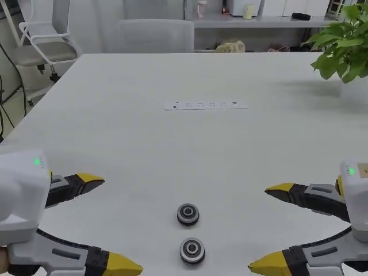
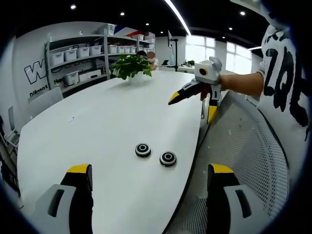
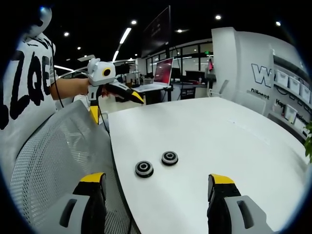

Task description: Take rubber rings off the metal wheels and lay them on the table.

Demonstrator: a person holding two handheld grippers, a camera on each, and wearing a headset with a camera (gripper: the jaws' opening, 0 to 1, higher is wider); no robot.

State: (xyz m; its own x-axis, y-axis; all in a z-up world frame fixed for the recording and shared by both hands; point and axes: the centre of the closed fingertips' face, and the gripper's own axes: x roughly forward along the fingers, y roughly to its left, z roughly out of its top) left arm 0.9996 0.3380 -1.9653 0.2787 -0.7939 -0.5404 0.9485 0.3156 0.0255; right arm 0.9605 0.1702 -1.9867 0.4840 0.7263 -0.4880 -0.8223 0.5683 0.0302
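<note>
Rubber rings [image 1: 180, 214] are on both metal wheels, as a dark band around each bright hub, and none lies loose on the table [image 1: 172, 144]. In the head view the two wheels lie flat in the space between the two grippers, close together but not touching. The far wheel [image 1: 188, 214] is about level with the upper jaw tips. The near wheel [image 1: 192, 251] is close to the lower jaw tips, at the table edge by the person.

The left gripper [image 1: 122, 224] has its jaws wide apart and holds nothing. Both wheels are well clear of its yellow tips, to the side where its jaws point. The right gripper [image 1: 258, 228] is the same: jaws spread, nothing between them, and no tip touches a wheel.

In the left gripper view the own jaws [image 2: 148, 168] rise far apart, and the far wheel [image 2: 143, 149] and the near wheel [image 2: 168, 158] lie ahead of them, about midway between the two tips. Beyond the wheels the right gripper [image 2: 190, 111] shows with its jaws apart. In the right gripper view the near wheel [image 3: 144, 168] and the far wheel [image 3: 169, 157] also lie just ahead of the gap between the own jaws [image 3: 157, 177]. The left gripper [image 3: 118, 111] is further back.

Far beyond the jaws, a flat white strip [image 1: 205, 105] lies on the table and a green plant [image 1: 339, 43] is at the corner.
</note>
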